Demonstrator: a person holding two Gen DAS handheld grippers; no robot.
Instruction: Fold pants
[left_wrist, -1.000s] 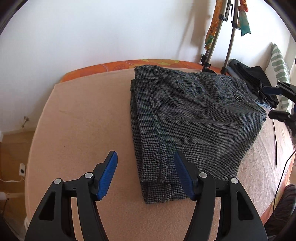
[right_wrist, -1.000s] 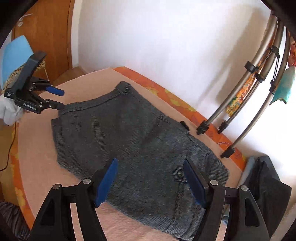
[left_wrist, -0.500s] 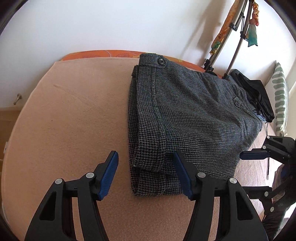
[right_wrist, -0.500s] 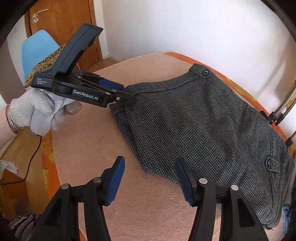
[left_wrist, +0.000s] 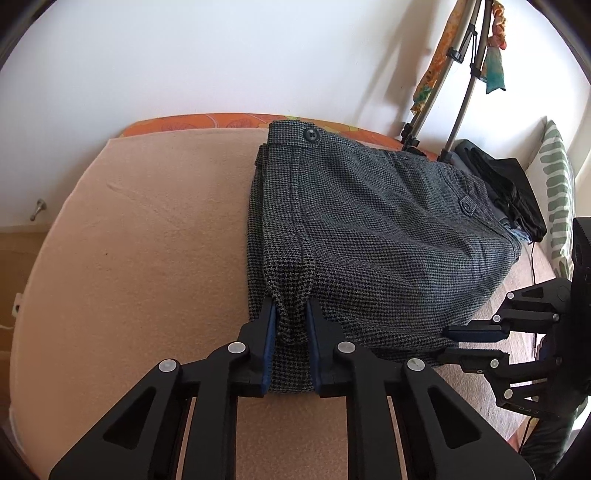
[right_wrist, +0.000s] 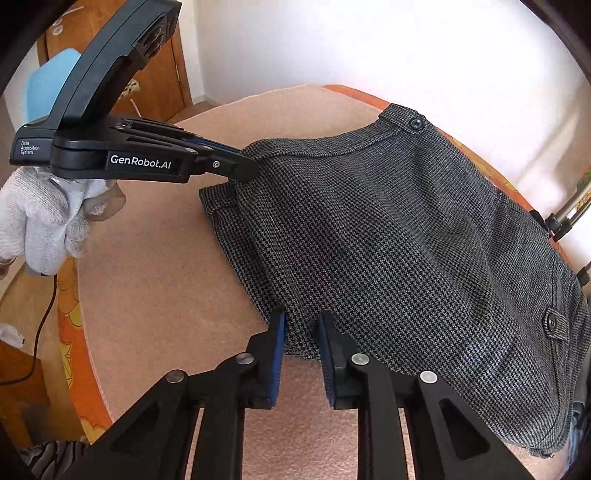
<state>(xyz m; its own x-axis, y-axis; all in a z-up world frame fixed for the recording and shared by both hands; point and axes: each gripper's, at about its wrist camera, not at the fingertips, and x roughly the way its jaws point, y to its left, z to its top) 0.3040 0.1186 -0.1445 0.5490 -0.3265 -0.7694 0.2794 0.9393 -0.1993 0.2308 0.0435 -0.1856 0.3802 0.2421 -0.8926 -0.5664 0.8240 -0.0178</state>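
One pair of grey houndstooth pants (left_wrist: 388, 236), folded, lies on the peach-covered mattress (left_wrist: 147, 258), its waistband with one dark button (left_wrist: 311, 134) toward the far edge by the wall and its other end toward the near edge. Two more buttons on small tabs show along the side of the pants in the right wrist view, one near the waistband (right_wrist: 417, 124) and one farther down (right_wrist: 552, 322). Two grippers are at work, one per hand. The left gripper (left_wrist: 290, 332) points steeply down at the near left corner of the pants, its blue pads drawn narrow and pinching a raised ridge of cloth between them. In the right wrist view it comes in from the left, held by one hand in a white knit glove (right_wrist: 40, 221), its tips buried in the corner of the fabric. The right gripper (right_wrist: 301, 343) also tilts steeply down, at the near edge of the pants farther along, with its pads narrowed onto a tuck of the hem; in the left wrist view it reaches in from the right edge, its fingers lying flat on the cloth's border. A pile of dark clothes (left_wrist: 506, 184) lies by the far right corner, beside a green-striped pillow (left_wrist: 557, 192).
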